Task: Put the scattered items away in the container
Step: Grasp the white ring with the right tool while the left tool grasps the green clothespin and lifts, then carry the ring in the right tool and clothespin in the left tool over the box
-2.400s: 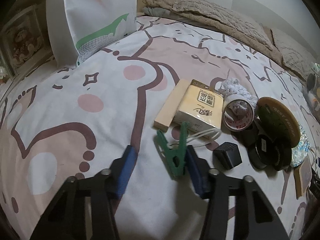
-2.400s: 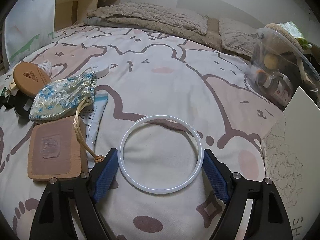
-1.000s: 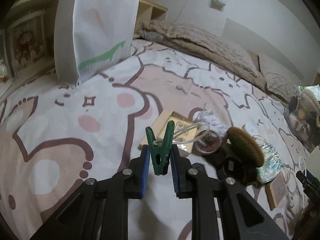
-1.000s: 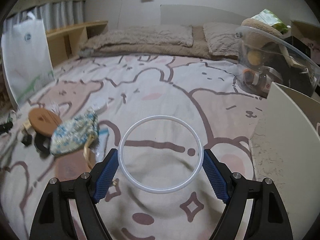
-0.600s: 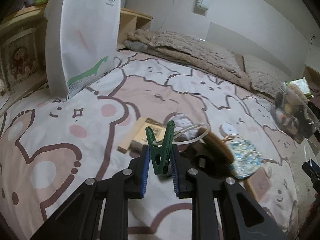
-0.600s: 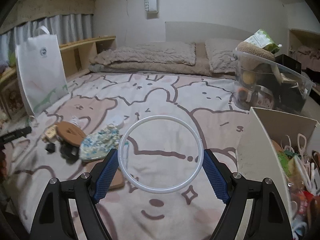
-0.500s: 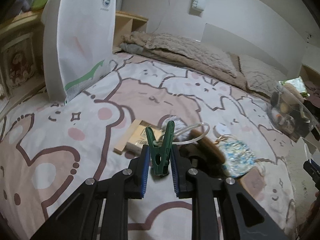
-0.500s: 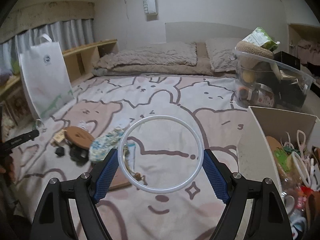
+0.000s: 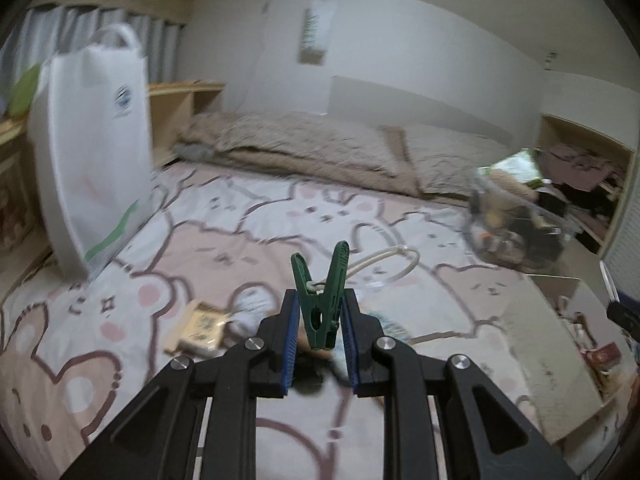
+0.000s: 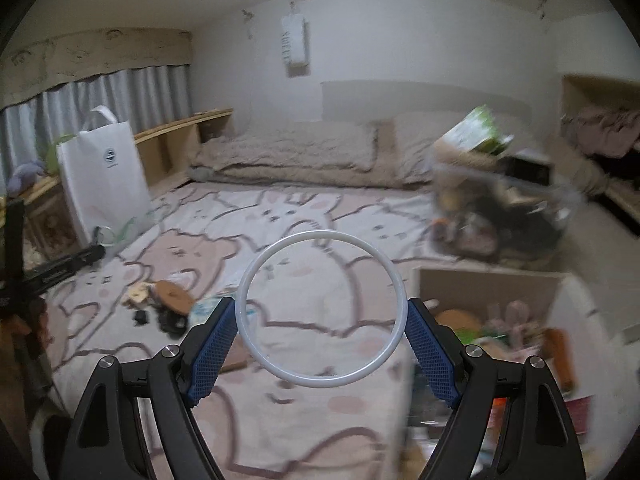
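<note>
My left gripper is shut on a green clothes peg, which stands upright between the blue pads with a cream cord loop hanging from it, high above the bed. My right gripper is shut on a white plastic ring, held flat by its outer edge above the bedspread. The white open box that serves as the container sits at the lower right of the right wrist view, with several small items inside. In the left wrist view the white open box lies at the right.
Scattered items remain on the bear-print bedspread: a yellow tissue pack, a round wooden disc, small black pieces. A white paper bag stands at the left. A clear tub of things sits beyond the box.
Both grippers have risen well above the bed with their loads. The white box has come into view at the right, and the scattered pile now looks smaller and lower.
</note>
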### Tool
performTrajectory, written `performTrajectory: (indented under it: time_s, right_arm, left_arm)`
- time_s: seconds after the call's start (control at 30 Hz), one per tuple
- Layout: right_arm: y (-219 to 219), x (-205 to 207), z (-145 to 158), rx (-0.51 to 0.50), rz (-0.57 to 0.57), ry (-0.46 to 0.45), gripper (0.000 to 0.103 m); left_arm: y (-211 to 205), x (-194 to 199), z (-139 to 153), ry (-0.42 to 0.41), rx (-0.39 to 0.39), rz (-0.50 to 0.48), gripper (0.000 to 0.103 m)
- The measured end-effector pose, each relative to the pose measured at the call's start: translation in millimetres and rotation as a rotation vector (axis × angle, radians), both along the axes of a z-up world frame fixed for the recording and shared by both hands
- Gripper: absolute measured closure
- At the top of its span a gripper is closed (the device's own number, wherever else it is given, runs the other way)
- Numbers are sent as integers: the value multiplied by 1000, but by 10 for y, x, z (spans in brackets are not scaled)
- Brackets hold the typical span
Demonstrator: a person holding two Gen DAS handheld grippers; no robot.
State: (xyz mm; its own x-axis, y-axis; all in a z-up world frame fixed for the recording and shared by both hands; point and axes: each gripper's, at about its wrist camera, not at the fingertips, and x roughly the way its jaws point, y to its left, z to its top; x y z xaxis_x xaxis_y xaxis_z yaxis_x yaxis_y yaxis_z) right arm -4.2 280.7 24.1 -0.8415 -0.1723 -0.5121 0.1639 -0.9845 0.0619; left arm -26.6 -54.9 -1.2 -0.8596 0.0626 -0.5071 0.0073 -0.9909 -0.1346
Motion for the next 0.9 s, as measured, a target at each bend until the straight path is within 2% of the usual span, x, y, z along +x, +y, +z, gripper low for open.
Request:
performTrajectory:
  time_s: [0.2, 0.47, 0.7, 0.9]
  right_arm:
    - [434, 133, 148, 15, -95, 5, 19]
    - [971, 280, 105, 5, -207, -23, 19]
    - [1483, 366, -55, -30, -294, -108, 19]
    - [1864, 355, -338, -91, -364, -199, 19]
  left_arm:
    - [411, -7, 222, 35, 9, -80, 83]
    - [968, -10, 433, 72, 2, -186, 83]
    - [1554, -27, 482, 69, 25, -317, 83]
    - [2147, -41, 442, 42, 33, -447, 83]
